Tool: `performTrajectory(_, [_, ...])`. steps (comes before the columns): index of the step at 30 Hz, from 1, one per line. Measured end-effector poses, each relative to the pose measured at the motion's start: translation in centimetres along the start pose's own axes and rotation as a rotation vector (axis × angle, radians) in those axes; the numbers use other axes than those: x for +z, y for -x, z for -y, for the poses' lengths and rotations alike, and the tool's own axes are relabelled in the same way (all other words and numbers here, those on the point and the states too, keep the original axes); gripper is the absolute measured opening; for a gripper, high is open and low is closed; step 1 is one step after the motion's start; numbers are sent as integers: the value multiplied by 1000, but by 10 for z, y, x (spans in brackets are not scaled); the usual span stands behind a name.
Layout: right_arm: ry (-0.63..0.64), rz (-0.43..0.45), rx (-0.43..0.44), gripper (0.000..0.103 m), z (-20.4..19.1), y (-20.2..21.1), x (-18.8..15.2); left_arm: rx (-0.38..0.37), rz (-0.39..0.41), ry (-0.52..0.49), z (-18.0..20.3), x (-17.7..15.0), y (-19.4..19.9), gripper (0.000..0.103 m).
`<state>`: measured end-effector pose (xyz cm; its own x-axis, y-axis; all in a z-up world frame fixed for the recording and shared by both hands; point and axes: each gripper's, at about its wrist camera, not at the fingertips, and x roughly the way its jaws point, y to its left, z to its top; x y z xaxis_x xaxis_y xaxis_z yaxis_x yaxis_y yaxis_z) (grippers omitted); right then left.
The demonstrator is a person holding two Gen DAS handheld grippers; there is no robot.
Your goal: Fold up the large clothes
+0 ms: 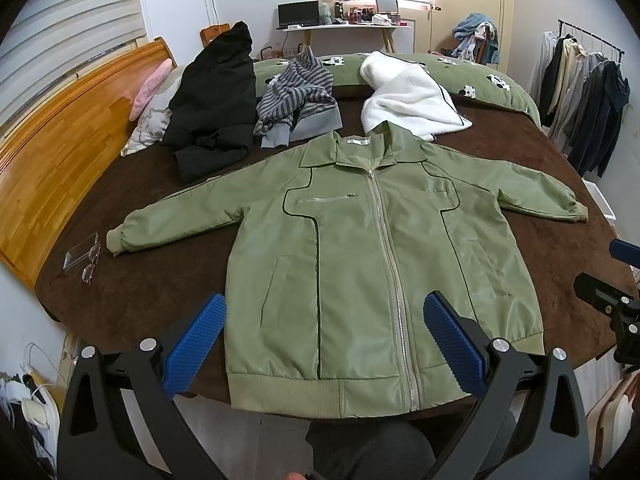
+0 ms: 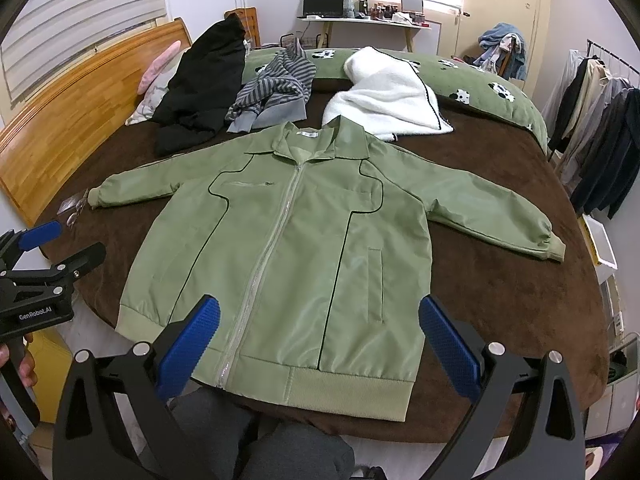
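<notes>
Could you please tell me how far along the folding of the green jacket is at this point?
Done: the green jacket lies flat, zipped, sleeves spread on the brown blanket. In hand: nothing; the left gripper and right gripper hover open above its hem. Left: every fold.

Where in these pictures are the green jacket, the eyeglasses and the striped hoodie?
green jacket (image 1: 360, 248): left wrist view, front panel.
eyeglasses (image 1: 91, 262): left wrist view, frame.
striped hoodie (image 2: 276, 84): right wrist view, striped body.
</notes>
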<state>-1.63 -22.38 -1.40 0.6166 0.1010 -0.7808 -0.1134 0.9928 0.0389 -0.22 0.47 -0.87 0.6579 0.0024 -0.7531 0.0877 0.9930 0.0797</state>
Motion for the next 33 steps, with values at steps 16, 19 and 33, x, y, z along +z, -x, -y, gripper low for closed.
performTrajectory(16, [6, 7, -2, 98, 1, 4, -1, 3, 1, 4, 0, 1, 3, 97])
performTrajectory(19, [3, 10, 2, 98, 1, 5, -1, 3, 1, 5, 0, 1, 3, 97])
performTrajectory(33, [1, -2, -5, 98, 1, 4, -2, -4, -26, -10, 8, 3, -6, 97])
